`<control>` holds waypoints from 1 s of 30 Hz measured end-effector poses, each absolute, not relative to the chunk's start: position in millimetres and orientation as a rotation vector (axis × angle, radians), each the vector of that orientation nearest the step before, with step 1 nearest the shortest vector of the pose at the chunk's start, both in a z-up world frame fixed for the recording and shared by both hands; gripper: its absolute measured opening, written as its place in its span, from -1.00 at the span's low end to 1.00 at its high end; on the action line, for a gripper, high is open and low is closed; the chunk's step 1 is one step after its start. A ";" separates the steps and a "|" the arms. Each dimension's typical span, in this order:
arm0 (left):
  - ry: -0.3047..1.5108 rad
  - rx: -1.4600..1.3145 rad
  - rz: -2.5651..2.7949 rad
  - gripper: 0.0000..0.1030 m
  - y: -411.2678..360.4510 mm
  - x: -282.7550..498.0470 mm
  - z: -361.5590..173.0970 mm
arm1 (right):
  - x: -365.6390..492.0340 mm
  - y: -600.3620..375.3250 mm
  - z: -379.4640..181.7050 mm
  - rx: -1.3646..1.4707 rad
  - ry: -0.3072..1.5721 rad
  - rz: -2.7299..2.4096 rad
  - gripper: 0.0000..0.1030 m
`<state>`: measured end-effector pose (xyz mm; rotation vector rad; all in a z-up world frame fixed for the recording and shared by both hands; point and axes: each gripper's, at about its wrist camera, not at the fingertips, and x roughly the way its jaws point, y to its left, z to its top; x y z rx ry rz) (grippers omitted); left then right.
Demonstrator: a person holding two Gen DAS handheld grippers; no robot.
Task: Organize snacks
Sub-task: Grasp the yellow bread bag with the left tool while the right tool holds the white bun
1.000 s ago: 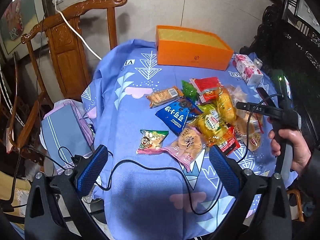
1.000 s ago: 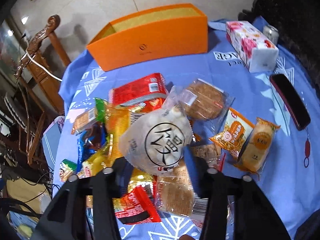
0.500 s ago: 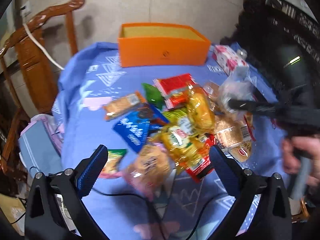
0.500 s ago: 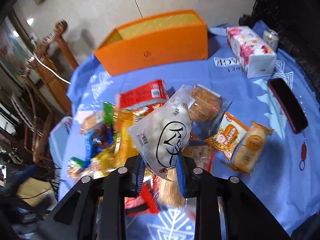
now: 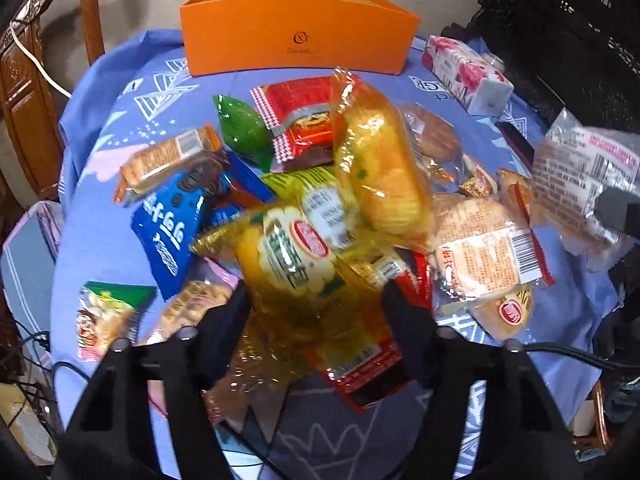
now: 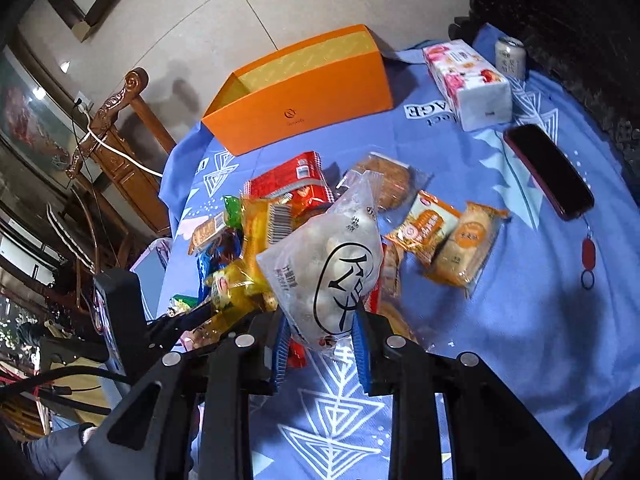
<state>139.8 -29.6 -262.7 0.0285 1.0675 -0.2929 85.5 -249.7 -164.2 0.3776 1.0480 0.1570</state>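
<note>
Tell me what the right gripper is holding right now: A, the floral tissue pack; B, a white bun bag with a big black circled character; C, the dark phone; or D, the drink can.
B: the right gripper has its blue pads clamped on the white bun bag, raised above the snack pile.

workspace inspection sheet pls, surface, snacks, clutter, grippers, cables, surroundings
surface: round table under a blue patterned cloth.
job's things: open orange box at the far edge, nothing seen inside; loose snack packets heaped mid-table.
clutter: floral tissue pack, drink can, dark phone.
grippers: right gripper shut on a white bun bag, lifted off the pile; left gripper has just been closing around a yellow cake packet, pad contact unclear through blur.
cables: black cable at the near table edge; white cord over the chair.
surroundings: carved wooden chair, tiled floor, dark carved furniture.
</note>
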 end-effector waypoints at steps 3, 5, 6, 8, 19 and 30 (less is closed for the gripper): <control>1.066 -0.008 -0.300 0.02 -25.0 138.4 -260.7 | 82.7 -253.2 -165.2 0.391 1.049 0.165 -0.46; 1.065 -0.044 -0.296 -0.10 -18.9 138.4 -256.3 | 81.2 -254.5 -163.0 0.390 1.042 0.173 -0.46; 1.059 -0.058 -0.297 -0.18 -16.0 137.9 -252.4 | 80.9 -255.3 -161.3 0.393 1.039 0.178 -0.46; 1.050 -0.054 -0.300 -0.23 -15.2 135.9 -247.9 | 80.8 -256.1 -157.9 0.389 1.034 0.187 -0.46; 1.142 -0.125 -0.266 0.23 -19.6 156.9 -269.8 | 79.5 -254.2 -144.8 0.341 1.037 0.207 -0.45; 1.093 -0.129 -0.291 -0.25 -3.1 144.7 -254.6 | 80.3 -255.1 -137.8 0.342 1.029 0.203 -0.45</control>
